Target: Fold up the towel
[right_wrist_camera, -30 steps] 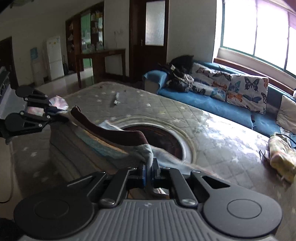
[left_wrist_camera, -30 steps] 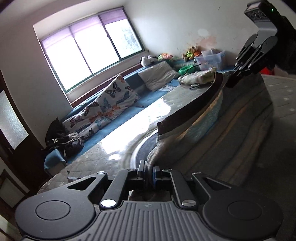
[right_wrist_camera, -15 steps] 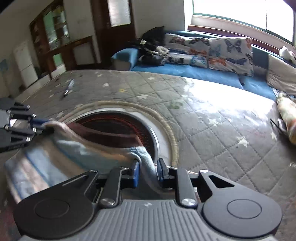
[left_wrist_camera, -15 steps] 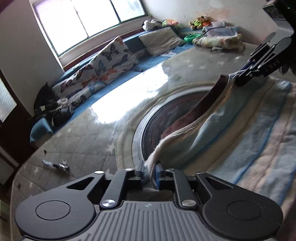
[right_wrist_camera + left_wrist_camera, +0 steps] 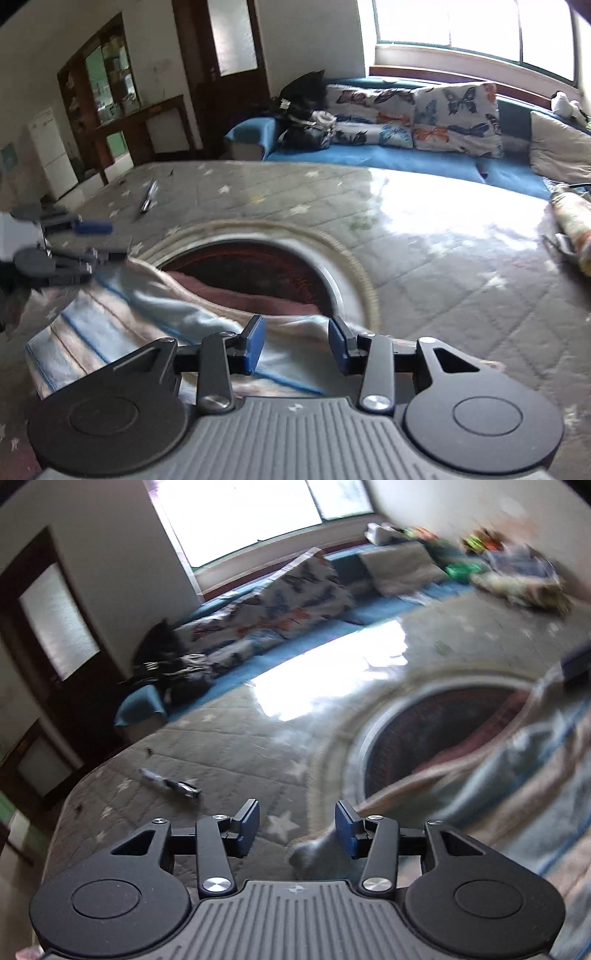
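On the star-quilted mattress (image 5: 424,266), a small dark tool (image 5: 170,785) lies at the far left. The left gripper (image 5: 297,829) has its blue-padded fingers spread apart with nothing between them; a corner of the striped towel (image 5: 524,775) lies just beneath. The towel is draped flat across the round dark-red inset (image 5: 258,269), partly covering it. The right gripper (image 5: 295,345) is likewise spread wide and empty above the towel's edge. A blue sofa (image 5: 406,162) with butterfly cushions (image 5: 454,114) lines the window wall.
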`<state>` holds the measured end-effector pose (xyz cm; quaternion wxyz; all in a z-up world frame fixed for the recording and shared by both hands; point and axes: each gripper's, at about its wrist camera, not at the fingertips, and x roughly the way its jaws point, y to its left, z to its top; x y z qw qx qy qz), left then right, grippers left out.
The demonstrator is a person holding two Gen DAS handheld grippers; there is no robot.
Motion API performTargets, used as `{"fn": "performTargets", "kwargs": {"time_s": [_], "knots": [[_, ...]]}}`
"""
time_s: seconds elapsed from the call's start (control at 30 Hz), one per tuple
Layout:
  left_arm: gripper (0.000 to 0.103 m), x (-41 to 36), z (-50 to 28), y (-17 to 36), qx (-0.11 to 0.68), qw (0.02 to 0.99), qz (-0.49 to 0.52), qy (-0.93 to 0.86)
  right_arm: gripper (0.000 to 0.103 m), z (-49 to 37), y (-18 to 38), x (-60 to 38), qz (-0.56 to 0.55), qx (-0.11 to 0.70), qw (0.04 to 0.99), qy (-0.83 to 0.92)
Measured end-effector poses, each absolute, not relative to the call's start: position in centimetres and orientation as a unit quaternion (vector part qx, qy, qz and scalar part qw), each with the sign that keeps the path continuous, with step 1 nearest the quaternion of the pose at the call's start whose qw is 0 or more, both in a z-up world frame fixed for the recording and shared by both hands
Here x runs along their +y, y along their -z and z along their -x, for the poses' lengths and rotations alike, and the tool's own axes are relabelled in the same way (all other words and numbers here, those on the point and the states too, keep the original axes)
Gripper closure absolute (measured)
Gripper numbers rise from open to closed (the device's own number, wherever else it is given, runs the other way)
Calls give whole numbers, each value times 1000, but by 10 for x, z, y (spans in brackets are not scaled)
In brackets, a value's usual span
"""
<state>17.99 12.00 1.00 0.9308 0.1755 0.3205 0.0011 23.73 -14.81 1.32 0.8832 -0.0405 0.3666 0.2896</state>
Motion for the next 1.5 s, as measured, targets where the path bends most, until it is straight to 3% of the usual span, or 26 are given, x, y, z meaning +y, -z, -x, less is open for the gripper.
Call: {"fn": "performTargets", "kwargs": {"time_s": [0.2,0.63,1.5], "knots": [[56,109,-165,-28,317,939,-122,45,65,-251,6,-132,33,388,878,-279],[55,93,-201,11,387,917,-65,72,67,-255,15,-124,34,391,881,-264],[55,77,-188,10,380,921,-4,88,67,-202,22,-74,139,343,872,-321]]}}
